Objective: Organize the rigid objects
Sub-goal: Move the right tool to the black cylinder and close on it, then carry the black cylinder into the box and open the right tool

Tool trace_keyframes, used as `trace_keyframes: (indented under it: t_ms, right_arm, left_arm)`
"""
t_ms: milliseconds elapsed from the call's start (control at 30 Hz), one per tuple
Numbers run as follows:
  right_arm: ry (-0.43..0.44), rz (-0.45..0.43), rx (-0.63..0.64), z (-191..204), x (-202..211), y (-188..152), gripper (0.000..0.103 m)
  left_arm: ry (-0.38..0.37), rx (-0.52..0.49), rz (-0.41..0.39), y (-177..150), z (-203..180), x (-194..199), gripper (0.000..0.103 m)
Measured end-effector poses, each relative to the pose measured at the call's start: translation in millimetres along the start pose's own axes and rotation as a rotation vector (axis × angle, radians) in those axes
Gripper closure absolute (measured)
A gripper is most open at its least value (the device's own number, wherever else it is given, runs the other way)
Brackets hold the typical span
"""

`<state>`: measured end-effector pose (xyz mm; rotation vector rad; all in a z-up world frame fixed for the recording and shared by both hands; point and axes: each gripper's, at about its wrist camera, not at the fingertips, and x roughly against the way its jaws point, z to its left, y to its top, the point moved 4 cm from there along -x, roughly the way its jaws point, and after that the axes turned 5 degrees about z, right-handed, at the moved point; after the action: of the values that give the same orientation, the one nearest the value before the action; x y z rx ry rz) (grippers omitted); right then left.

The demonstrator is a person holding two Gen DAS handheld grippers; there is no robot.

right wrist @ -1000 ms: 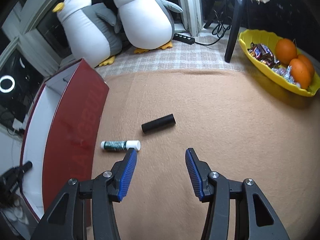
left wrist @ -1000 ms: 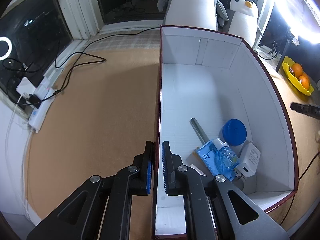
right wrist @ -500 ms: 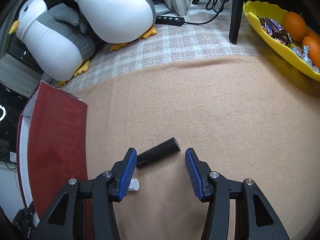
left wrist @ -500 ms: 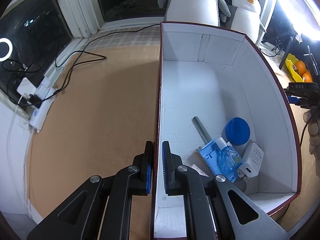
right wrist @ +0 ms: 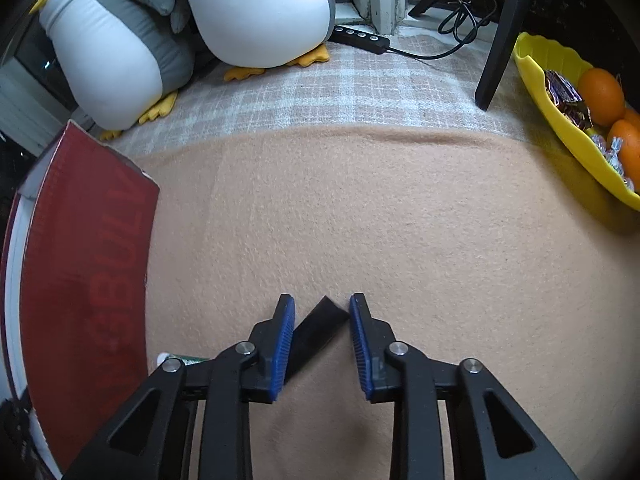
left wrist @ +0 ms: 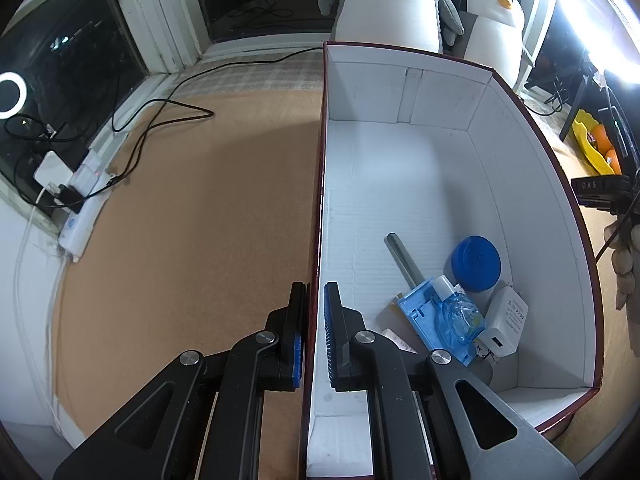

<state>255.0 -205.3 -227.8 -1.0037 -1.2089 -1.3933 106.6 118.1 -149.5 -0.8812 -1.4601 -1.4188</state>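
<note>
Mostly matt stuff in your shot, with a few shiny bits.

Your right gripper (right wrist: pixel 322 312) has matt black plastic arms, ribbed blue pads (right wrist: pixel 285 340) that look rubbery, and bright metal screw heads; same build on your left gripper (left wrist: pixel 316 300). The black cylinder (right wrist: pixel 320 326) low in the right view reads as smooth, dull plastic. Under it you've got a fuzzy tan felt-like cloth (right wrist: pixel 380 220), then woven checked fabric toward the top. The box (left wrist: pixel 440 184) looks like cardboard, matt white and faintly ribbed inside, dark red outside. In it: a brushed metal rod (left wrist: pixel 402 258), a smooth blue plastic lid (left wrist: pixel 476 258), a glossy clear wrapper (left wrist: pixel 460 316). The yellow tray (right wrist: pixel 560 120) at the right edge is glossy plastic, and the penguins (right wrist: pixel 256 12) are soft plush.
</note>
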Motion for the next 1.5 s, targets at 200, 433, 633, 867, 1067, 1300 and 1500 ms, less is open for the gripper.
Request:
trace_keyframes:
  t_ms: [200,433,633,867,1067,1300,1500]
  right_arm:
    - [0.034,0.011,-0.046,-13.5,3.6,-8.2,0.077]
    - [0.001,0.017,-0.007,-10.6,3.7,-21.5,0.078]
    - [0.016,0.028,-0.038,-17.8,7.2,-32.0,0.077]
    - [0.011,0.021,-0.023,-17.4,8.1,-44.2,0.082]
    - [0.013,0.020,-0.023,-20.8,10.5,-48.9,0.088]
    - [0.018,-0.035,0.003,-13.8,35.4,-53.2,0.088]
    - [0.043,-0.093,0.058,8.9,66.2,-53.9,0.088]
  left_arm:
    - [-0.007,0.002,-0.003,-0.7,1.3,0.7,0.096]
    - [-0.014,0.005,-0.007,-1.3,1.9,0.6,0.096]
    - [-0.025,0.011,-0.011,-2.0,2.5,1.0,0.096]
    - [-0.032,0.013,-0.015,-3.3,3.3,1.8,0.096]
    - [-0.041,0.021,-0.017,-4.2,4.2,3.1,0.096]
    - [-0.047,0.030,-0.025,-6.5,5.2,6.3,0.096]
    - [-0.053,0.036,-0.037,-8.9,6.8,11.2,0.096]
